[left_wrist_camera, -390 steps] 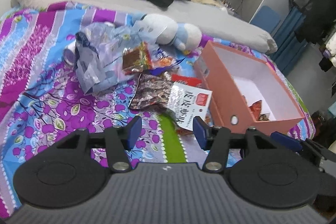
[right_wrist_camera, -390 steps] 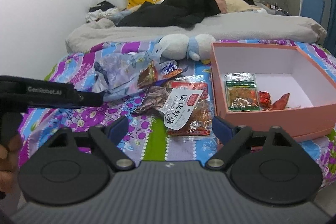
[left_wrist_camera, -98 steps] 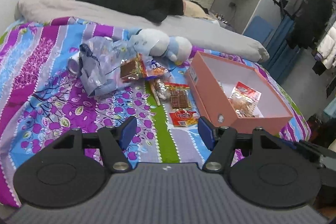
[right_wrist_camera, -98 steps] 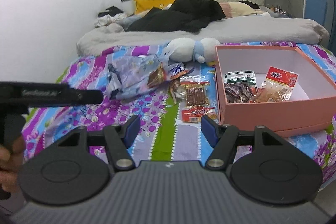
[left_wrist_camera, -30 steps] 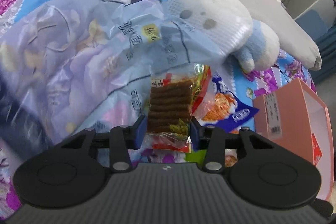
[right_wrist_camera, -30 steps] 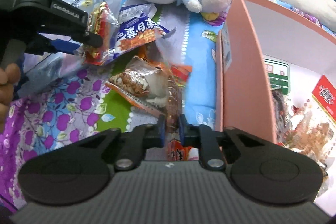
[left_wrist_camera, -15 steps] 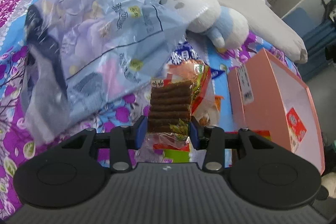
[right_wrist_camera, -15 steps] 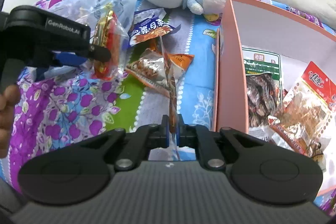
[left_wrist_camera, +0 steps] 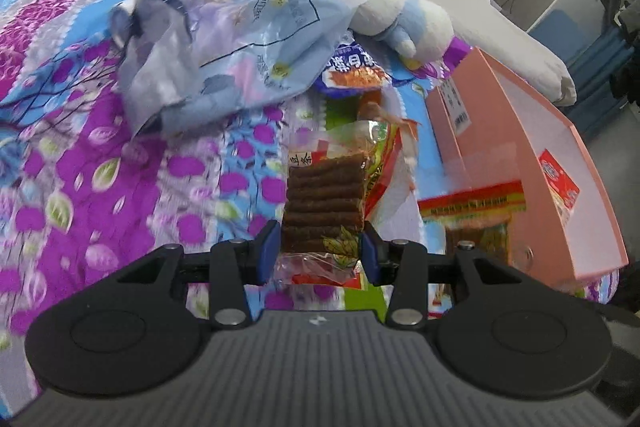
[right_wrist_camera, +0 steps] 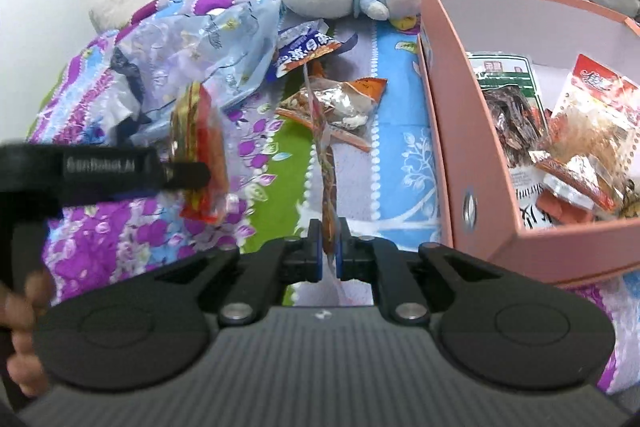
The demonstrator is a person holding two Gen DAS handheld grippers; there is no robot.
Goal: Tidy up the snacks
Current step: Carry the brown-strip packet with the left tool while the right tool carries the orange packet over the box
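Left tool (left_wrist_camera: 320,253) pinches a brown-strip snack pack (left_wrist_camera: 324,203), held upright above the bedspread (left_wrist_camera: 80,147). Only my right view shows the pink box (right_wrist_camera: 448,131) interior at 3 o'clock: several packets (right_wrist_camera: 516,115) inside. Right tool (right_wrist_camera: 329,251) is pressed together on a thin packet (right_wrist_camera: 328,179) seen edge-on; label unreadable. Left view blurred at the box's near end. Plush toy (left_wrist_camera: 384,7) at 12 o'clock, partly under a plastic bag (left_wrist_camera: 240,35).

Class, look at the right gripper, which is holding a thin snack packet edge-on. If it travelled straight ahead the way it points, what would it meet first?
Probably the silvery snack bag lying on the bedspread, straight ahead of the right gripper and its thin packet. Depth is uncertain; the gripper might pass above it.
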